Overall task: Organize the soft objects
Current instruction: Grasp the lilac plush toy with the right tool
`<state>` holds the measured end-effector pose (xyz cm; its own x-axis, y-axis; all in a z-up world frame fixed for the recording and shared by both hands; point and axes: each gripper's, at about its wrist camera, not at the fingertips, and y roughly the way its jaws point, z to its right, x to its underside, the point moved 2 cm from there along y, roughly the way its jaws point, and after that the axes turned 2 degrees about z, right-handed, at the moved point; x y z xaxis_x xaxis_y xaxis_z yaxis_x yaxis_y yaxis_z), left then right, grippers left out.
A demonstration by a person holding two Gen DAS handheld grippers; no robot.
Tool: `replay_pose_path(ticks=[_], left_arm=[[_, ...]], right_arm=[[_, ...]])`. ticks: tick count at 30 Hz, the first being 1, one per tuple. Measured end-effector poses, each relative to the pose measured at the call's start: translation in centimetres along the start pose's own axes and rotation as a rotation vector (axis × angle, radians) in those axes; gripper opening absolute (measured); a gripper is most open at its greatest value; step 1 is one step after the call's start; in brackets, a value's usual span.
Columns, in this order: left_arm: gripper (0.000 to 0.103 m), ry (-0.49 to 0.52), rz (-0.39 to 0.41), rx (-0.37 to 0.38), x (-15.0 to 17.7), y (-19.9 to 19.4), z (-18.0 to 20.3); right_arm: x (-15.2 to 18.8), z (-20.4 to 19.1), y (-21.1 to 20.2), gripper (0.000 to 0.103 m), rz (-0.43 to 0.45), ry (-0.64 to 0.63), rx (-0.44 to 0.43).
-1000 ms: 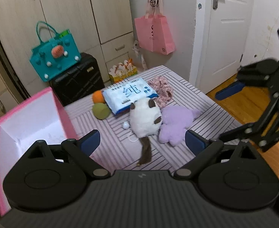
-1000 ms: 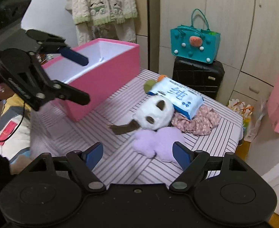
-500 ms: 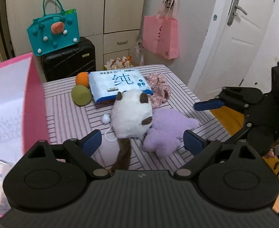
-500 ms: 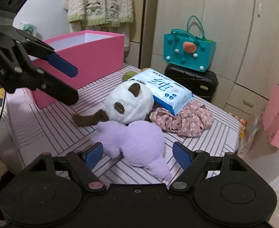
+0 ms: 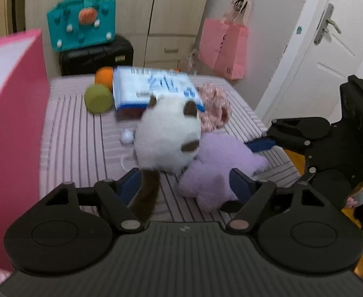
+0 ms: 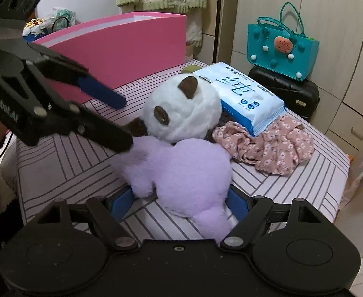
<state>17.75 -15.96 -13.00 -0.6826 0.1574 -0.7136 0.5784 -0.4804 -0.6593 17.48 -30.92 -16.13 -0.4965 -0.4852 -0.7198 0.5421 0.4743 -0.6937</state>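
Observation:
A white plush (image 5: 166, 133) with brown ears and a brown tail lies on the striped table (image 5: 77, 136), leaning on a purple plush (image 5: 218, 163). My left gripper (image 5: 185, 185) is low over both; its jaws are closing, with the brown tail and the purple plush's edge between them, pads not pressing. In the right wrist view the purple plush (image 6: 181, 168) sits between the fingers of my right gripper (image 6: 180, 203), which stands open. The left gripper (image 6: 125, 125) comes in from the left beside the white plush (image 6: 181, 113). The pink box (image 6: 122, 49) stands behind.
A blue wipes pack (image 6: 243, 94) and a floral cloth (image 6: 268, 148) lie behind the plushes. A green ball (image 5: 97, 99) and an orange ball (image 5: 104, 75) rest by the pack. The pink box (image 5: 13, 123) walls off the left. A teal bag (image 6: 280, 47) on a black suitcase stands beyond the table.
Both grippers have come down and in toward the plushes. The left jaws have narrowed around the brown tail. The purple plush now lies between the right fingers.

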Motion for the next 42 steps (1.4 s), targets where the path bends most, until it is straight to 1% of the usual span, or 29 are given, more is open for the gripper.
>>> replay_pose_path(ticks=[2,5,8,12,15,16,17,19,22,24,25,27,28,29,30,31,32,35,42], left_arm=[[0.074,-0.029,0.004,0.014,0.4,0.3,0.1],[0.074,-0.053,-0.01,0.053,0.5,0.9,0.1],[0.074,-0.086,-0.007,0.072,0.4,1.8,-0.1],[0.072,-0.135,-0.041,0.099,0.8,2.7,-0.5],[0.067,-0.147,-0.034,0.099,0.9,2.7,-0.7],[0.064,-0.151,-0.035,0.101,0.9,2.7,-0.8],[0.058,-0.153,-0.037,0.102,0.9,2.7,-0.9],[0.053,-0.151,-0.039,0.104,0.9,2.7,-1.1],[0.049,-0.147,-0.038,0.109,1.0,2.6,-1.3],[0.047,-0.142,-0.036,0.111,1.1,2.4,-1.3],[0.047,-0.14,-0.033,0.109,1.1,2.4,-1.2],[0.046,-0.145,-0.026,0.102,1.2,2.3,-1.2],[0.043,-0.154,-0.029,0.107,1.2,2.3,-1.3],[0.038,-0.171,-0.042,0.125,1.2,2.3,-1.4],[0.038,-0.194,-0.064,0.149,1.3,2.4,-1.6],[0.038,-0.199,-0.071,0.156,1.3,2.4,-1.6],[0.038,-0.196,-0.075,0.159,1.4,2.4,-1.5],[0.038,-0.184,-0.078,0.162,1.5,1.9,-1.2],[0.037,-0.157,-0.12,0.166,2.2,0.8,-0.8]], right_arm=[[0.1,-0.3,0.0,0.084,0.012,0.003,0.01],[0.3,-1.2,-0.2,0.084,0.03,0.004,0.049],[0.5,-2.1,-0.5,0.084,0.053,-0.015,0.097],[0.7,-3.1,-0.9,0.084,0.061,-0.019,0.118],[0.7,-3.7,-1.0,0.084,0.058,-0.022,0.143],[0.6,-3.9,-1.1,0.084,0.057,-0.023,0.149],[0.6,-3.9,-1.2,0.084,0.057,-0.025,0.156],[0.7,-3.9,-1.5,0.084,0.059,-0.028,0.179],[0.7,-3.4,-1.6,0.084,0.065,-0.014,0.187],[0.7,-2.8,-1.4,0.079,0.06,0.022,0.156],[0.6,-2.6,-1.2,0.073,0.053,0.044,0.136],[0.6,-2.1,-1.1,0.071,0.053,0.121,0.104],[0.6,-1.7,-1.0,0.068,0.056,0.176,0.085],[0.7,-1.5,-1.0,0.064,0.057,0.225,0.077],[0.7,-1.6,-1.1,0.06,0.062,0.242,0.086],[0.8,-1.8,-1.1,0.051,0.058,0.244,0.104],[0.8,-1.9,-1.3,0.051,0.056,0.249,0.123],[1.1,-2.1,-1.7,0.05,0.055,0.309,0.115],[1.3,-3.9,-2.4,0.049,0.023,0.322,0.146]])
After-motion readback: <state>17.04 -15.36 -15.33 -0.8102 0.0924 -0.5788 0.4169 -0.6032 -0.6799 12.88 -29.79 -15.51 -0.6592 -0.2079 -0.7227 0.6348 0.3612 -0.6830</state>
